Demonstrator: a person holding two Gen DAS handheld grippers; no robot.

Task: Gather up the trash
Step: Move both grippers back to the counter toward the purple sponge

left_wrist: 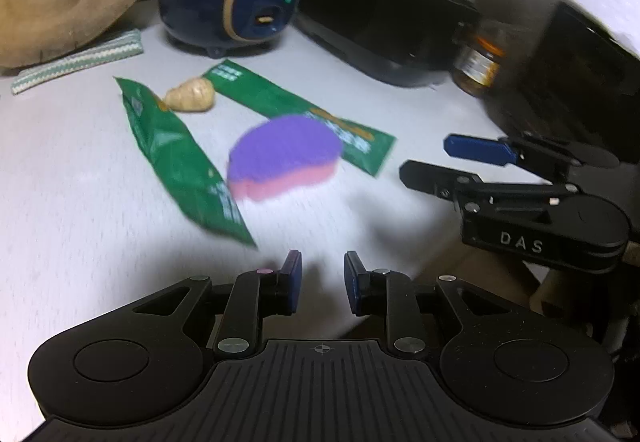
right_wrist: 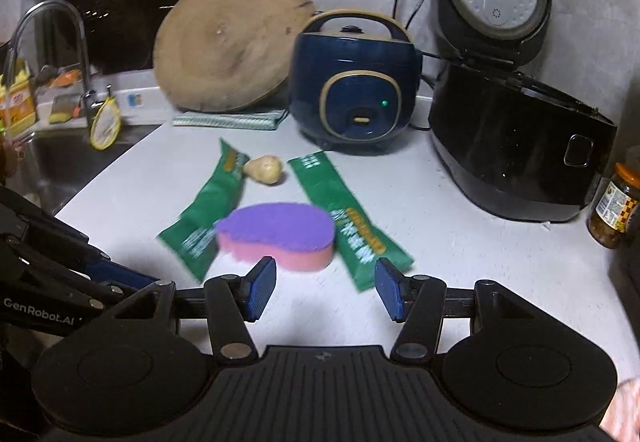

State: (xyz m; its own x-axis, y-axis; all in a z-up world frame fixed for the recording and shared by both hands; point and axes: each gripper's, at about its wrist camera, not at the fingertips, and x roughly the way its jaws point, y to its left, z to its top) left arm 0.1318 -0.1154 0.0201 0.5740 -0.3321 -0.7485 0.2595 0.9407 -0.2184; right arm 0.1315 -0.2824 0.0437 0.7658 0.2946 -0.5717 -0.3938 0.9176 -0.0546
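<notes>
left tool (left_wrist: 322,282): you're holding it above the worktop with its blue pads spread a little, nothing sitting between them.
right tool (right_wrist: 325,290): you're keeping this one spread wider, also gripping nothing; in the left wrist view it's poking in from the right edge, jaws apart.
worktop (right_wrist: 460,262): pale grey, and it's carrying everything below.
sponge (right_wrist: 276,238): purple on top, pink underneath, lying flat just ahead of both tools and between the two wrappers, overlapping each one a bit.
left green wrapper (right_wrist: 208,214): long empty sachet, lying at a slant, its far end just beside the ginger.
right green wrapper (right_wrist: 348,218): same sort of sachet, slanting the other way, so the pair is making a V that's opening toward you.
ginger (right_wrist: 264,169): small beige knob sitting between the far ends of the wrappers.
blue rice cooker (right_wrist: 354,90): lid down, a little green light glowing on the front, standing behind the trash.
black cooker (right_wrist: 516,146): lid tipped up and open, standing right of the blue one.
chopping board (right_wrist: 228,46): round wood, leaning upright behind a folded striped cloth (right_wrist: 228,120).
jar (right_wrist: 614,206): standing at the far right edge, near the black cooker.
sink (right_wrist: 60,162): off to the left, with the tap (right_wrist: 52,42) arching over it.
</notes>
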